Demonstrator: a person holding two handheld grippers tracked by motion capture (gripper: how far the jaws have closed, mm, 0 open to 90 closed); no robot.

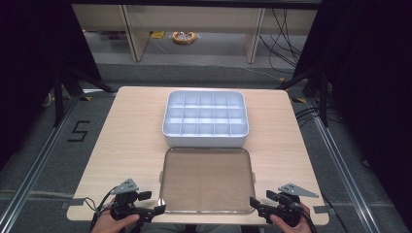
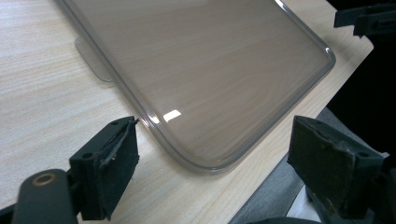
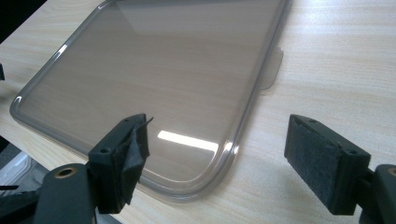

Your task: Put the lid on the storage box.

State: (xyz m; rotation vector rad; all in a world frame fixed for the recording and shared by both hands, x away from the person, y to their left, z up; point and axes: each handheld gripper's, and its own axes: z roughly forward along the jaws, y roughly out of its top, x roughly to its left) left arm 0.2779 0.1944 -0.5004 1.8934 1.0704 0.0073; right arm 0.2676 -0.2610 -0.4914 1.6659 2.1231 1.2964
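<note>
A clear, smoke-tinted plastic lid [image 1: 206,180] lies flat on the near half of a pale wood-grain table [image 1: 131,141], its near edge close to the table's front edge. The lid is a shallow rectangle with rounded corners and a raised, thickened rim; the wood grain shows through its glossy panel, which catches a bright patch of overhead light. A small translucent tab [image 2: 91,60] juts from each of its long sides, seen in the left gripper view and, on the opposite side [image 3: 272,67], in the right gripper view.

The left gripper [image 1: 150,204] sits at the lid's near left corner, held by a hand [image 1: 114,223] at the bottom of the high view; its two black jaws stand wide apart, with the corner of the lid [image 2: 205,161] between them but clear of the frayed foam pads [image 2: 116,163]. The right gripper [image 1: 260,205], held by the other hand [image 1: 291,224], sits at the near right corner, its jaws likewise spread wide on either side of that corner [image 3: 196,186] without pressing on it. Each gripper carries a grey three-cornered plate on top.

Just beyond the lid, touching or almost touching its far edge, stands a white plastic organiser box [image 1: 206,138], rectangular with rounded corners, divided by thin walls into a grid of small compartments.

On the grey floor to the left of the table, black tape forms the digit "5" [image 1: 78,131].
</note>
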